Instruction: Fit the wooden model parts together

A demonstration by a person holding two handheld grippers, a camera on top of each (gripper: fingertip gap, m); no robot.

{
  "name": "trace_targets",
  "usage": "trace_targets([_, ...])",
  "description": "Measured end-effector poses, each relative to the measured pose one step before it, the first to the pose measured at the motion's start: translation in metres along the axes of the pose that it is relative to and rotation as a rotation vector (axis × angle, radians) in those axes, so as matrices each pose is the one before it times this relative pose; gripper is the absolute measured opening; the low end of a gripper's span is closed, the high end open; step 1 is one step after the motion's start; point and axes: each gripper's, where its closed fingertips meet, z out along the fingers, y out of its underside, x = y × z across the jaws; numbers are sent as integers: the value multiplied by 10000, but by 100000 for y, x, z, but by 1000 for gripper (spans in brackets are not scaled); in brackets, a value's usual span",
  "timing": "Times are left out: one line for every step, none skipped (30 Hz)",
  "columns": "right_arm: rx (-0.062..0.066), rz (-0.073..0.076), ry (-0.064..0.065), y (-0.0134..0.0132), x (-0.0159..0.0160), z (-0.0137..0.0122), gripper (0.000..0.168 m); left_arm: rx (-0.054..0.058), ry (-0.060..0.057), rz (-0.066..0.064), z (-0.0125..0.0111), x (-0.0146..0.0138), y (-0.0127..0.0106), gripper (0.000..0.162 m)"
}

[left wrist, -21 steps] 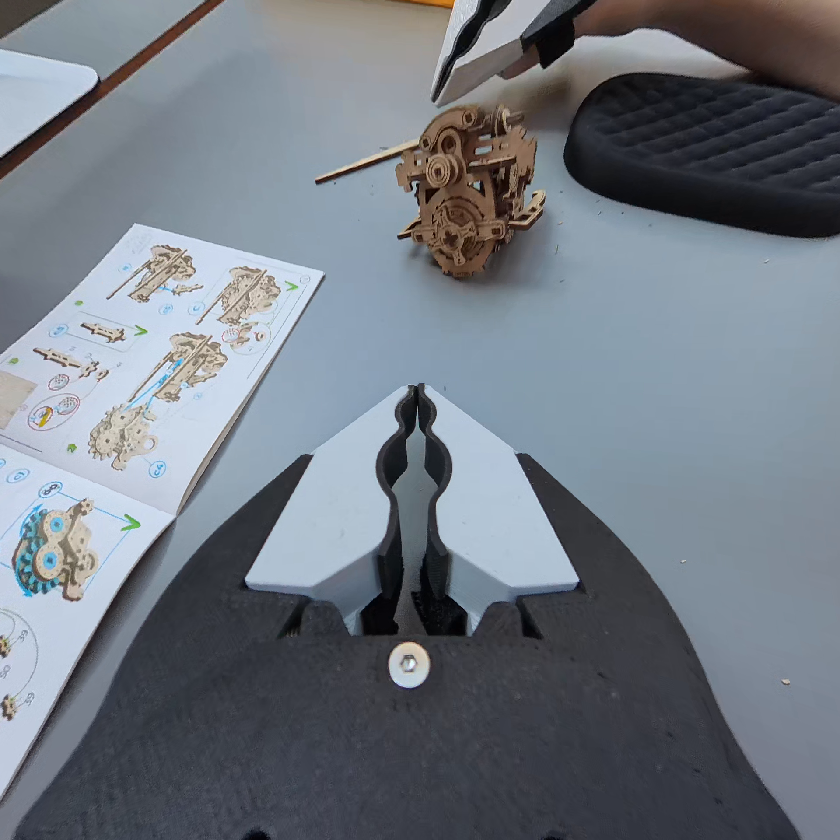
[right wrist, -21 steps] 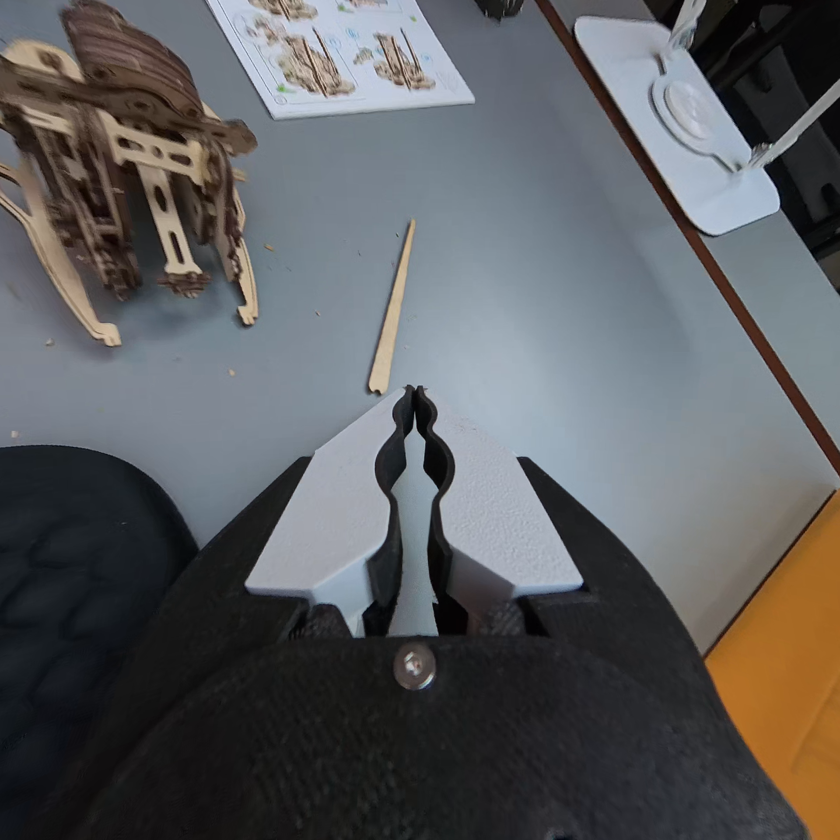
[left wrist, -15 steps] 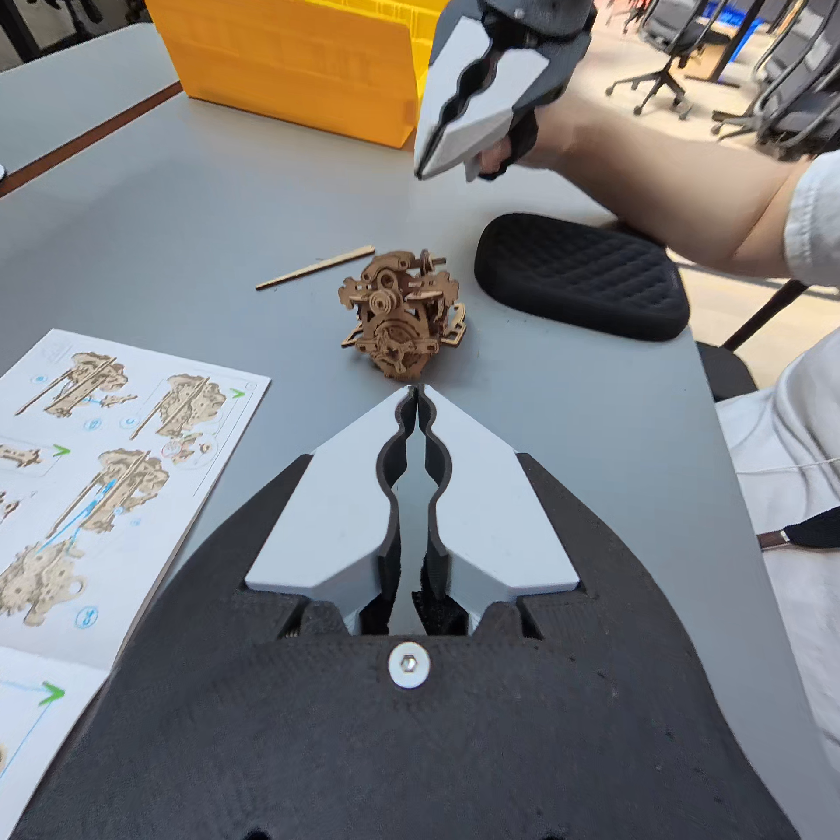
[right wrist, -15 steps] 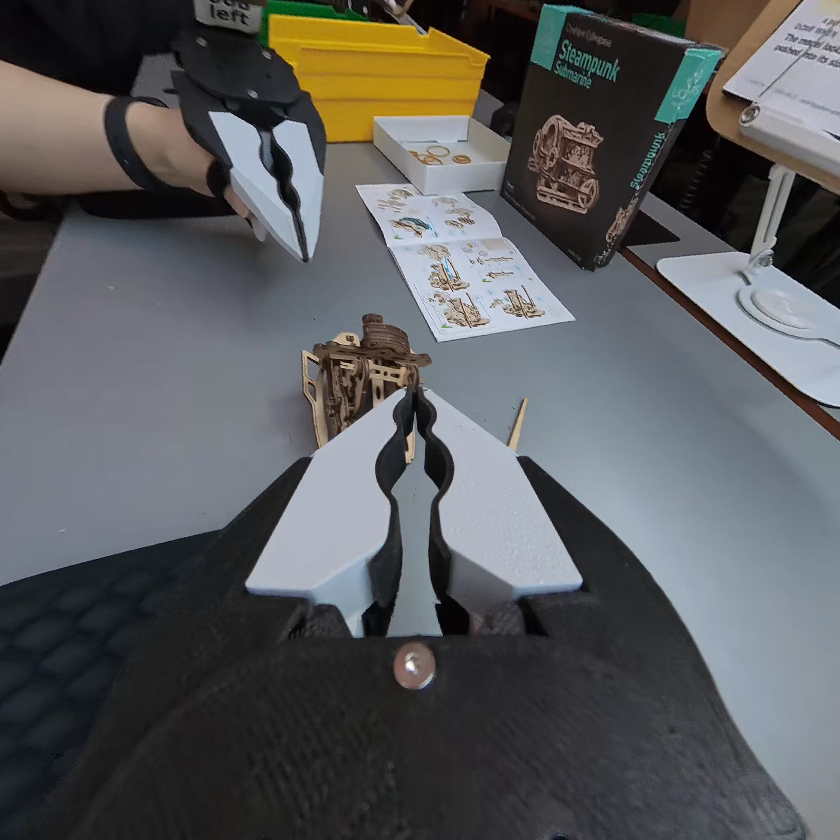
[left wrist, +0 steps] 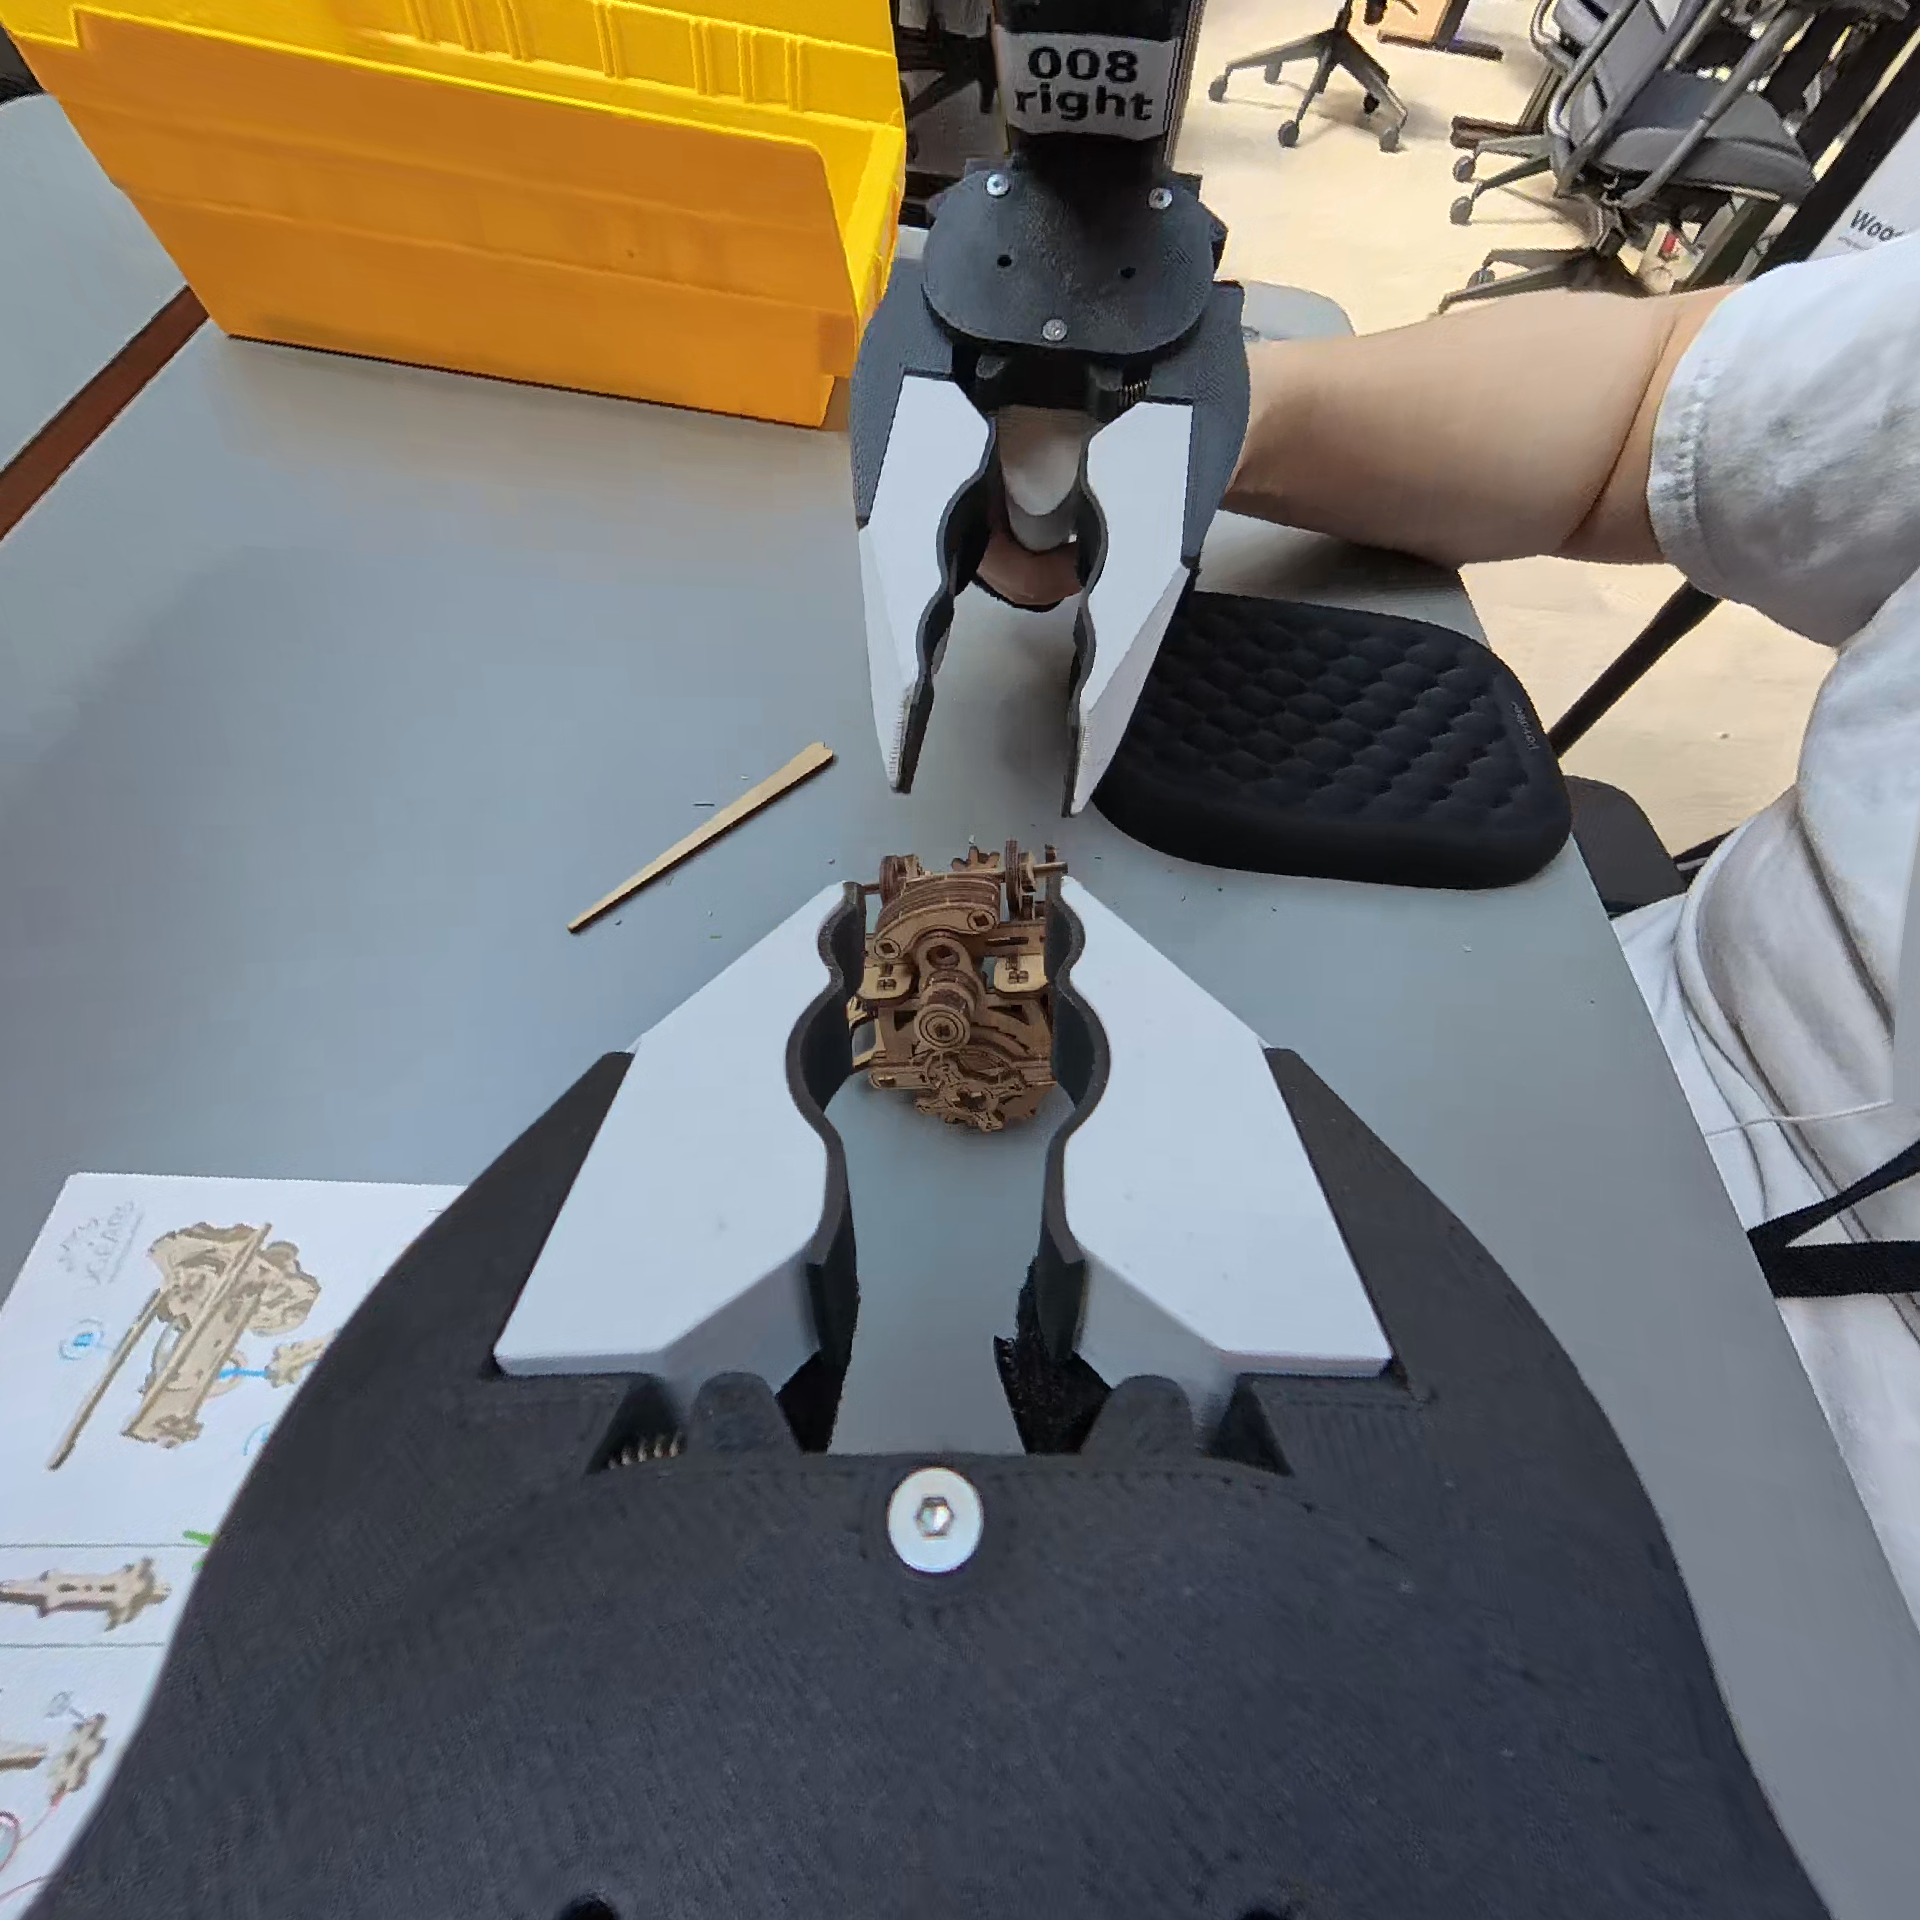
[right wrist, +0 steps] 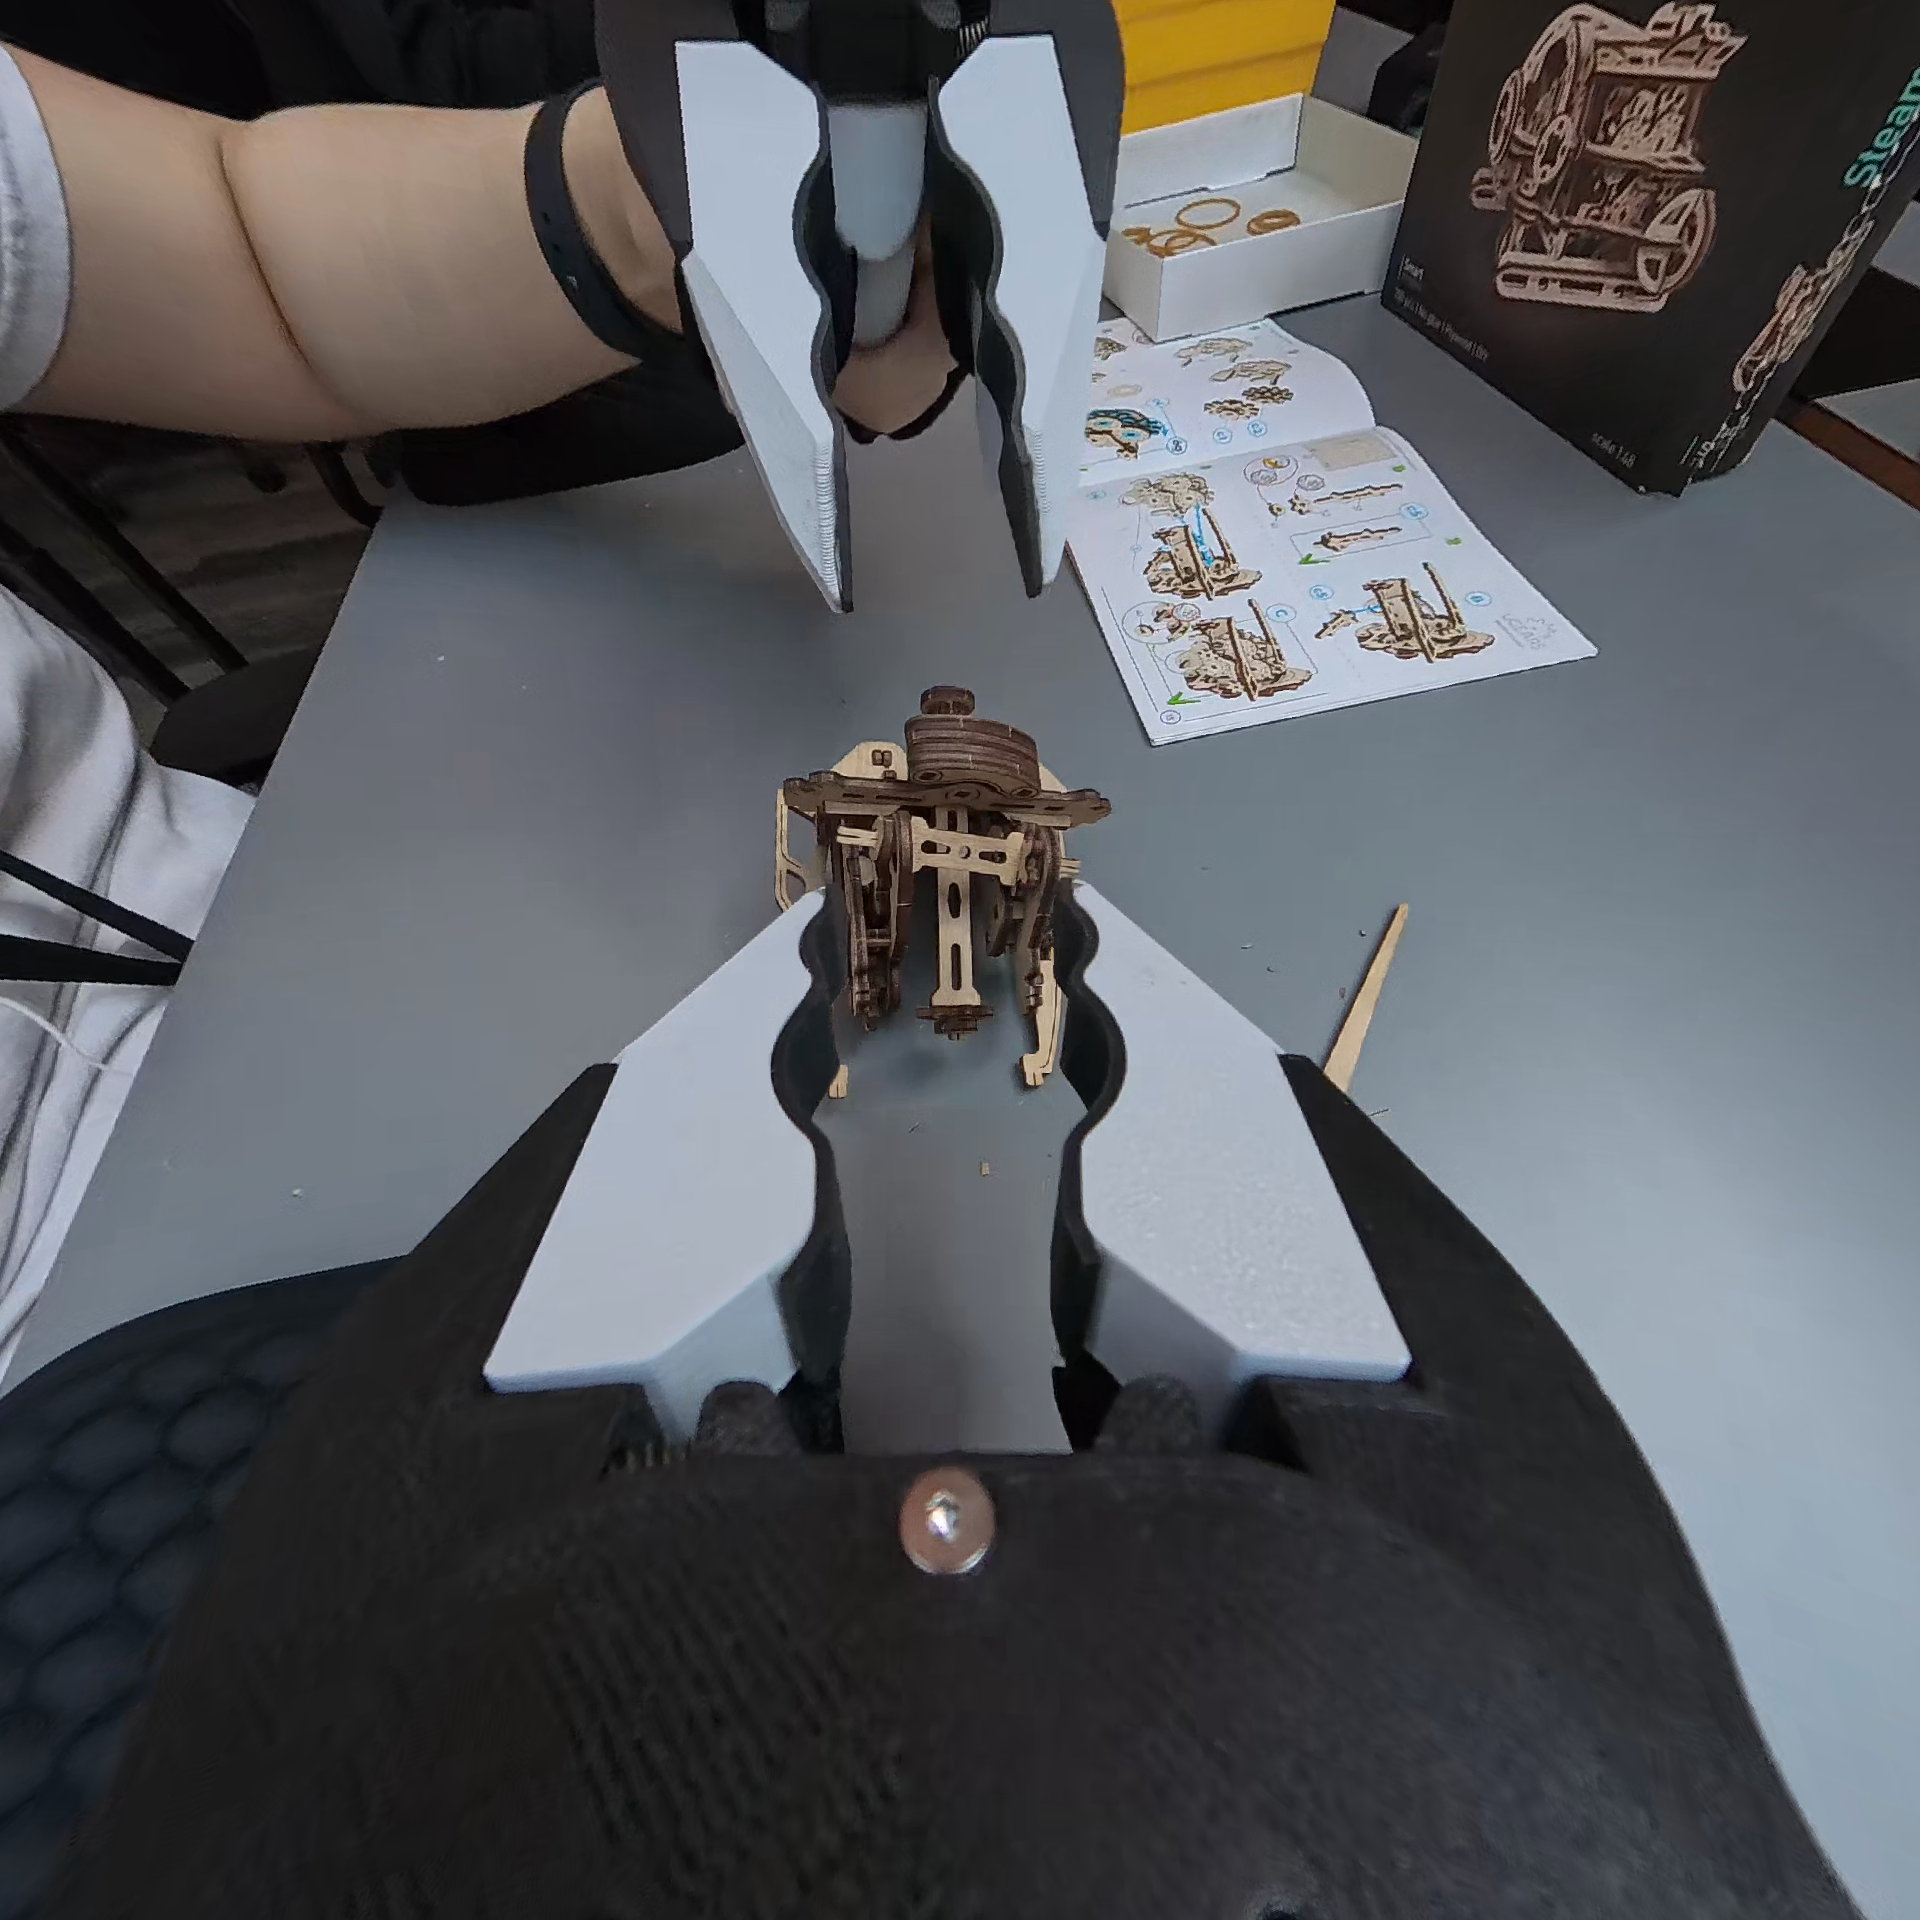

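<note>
A partly built wooden model of gears and plates stands on the grey table. In the left wrist view it shows through the gap between my left gripper's open fingers, which do not grip it. My right gripper is open and hangs above the table just beyond the model, pointing down. In the right wrist view the model sits between the tips of my open right gripper, and the open left gripper hangs beyond it. A loose thin wooden stick lies beside the model.
An open instruction booklet lies flat on the table. A dark kit box and a white tray with wooden rings stand behind it. Yellow bins are at the far edge. A black padded rest lies near the person's arm. Across from one pair of fingers to the other is roughly 6 cm. The loose thin wooden stick sits 8 cm or so from the ends of my right fingers.
Both grippers were shut and are now open. Both have swung to face each other across the model, which now shows between each one's fingers. The model and stick have not moved.
</note>
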Motion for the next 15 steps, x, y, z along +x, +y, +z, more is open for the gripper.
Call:
trace_targets([-43, 63, -152, -31, 3, 155, 39, -386, 151, 195, 269, -50, -220, 32])
trace_targets([-59, 59, -197, -67, -36, 180, 40, -459, 258, 129, 325, 79, -76, 32])
trace_targets([-178, 16, -93, 27, 164, 163, 41, -501, 275, 78, 351, 72, 30, 32])
trace_targets([-114, -24, -75, -53, 212, 130, 42, -528, 200, 116, 314, -34, 109, 32])
trace_targets([-61, 51, -150, -90, 121, 106, 42, -520, 98, 126, 269, -175, 144, 34])
trace_targets([-36, 133, -183, -86, 74, 79, 43, -417, 116, 101, 209, -153, 52, 34])
trace_targets([20, 134, -174, -85, 56, 66, 44, -315, 119, 21, 156, -164, -30, 34])
trace_targets([50, 133, -100, -58, 132, 83, 45, -239, 89, -47, 79, -216, -97, 34])
trace_targets([97, 137, -131, -68, 45, 76, 46, -185, 121, -106, 65, -162, -129, 33])
trace_targets([204, 164, -149, -176, -9, 47, 45, -168, 173, -142, 65, -91, -109, 33])
trace_targets([236, 168, -164, -190, -40, 33, 46, -163, 225, -120, 101, 4, -47, 33])
trace_targets([213, 208, -121, -135, 41, 9, 45, -191, 158, -120, 139, -103, 56, 35])
trace_targets([103, 203, -74, 5, 102, -22, 45, -222, 166, -126, 217, -110, 172, 37])
trace_targets([-11, 124, -76, 133, 29, -46, 47, -254, 182, -99, 288, -57, 255, 38])
trace_targets([10, 132, -85, 63, -6, -95, 47, -239, 90, -67, 319, -136, 250, 40])
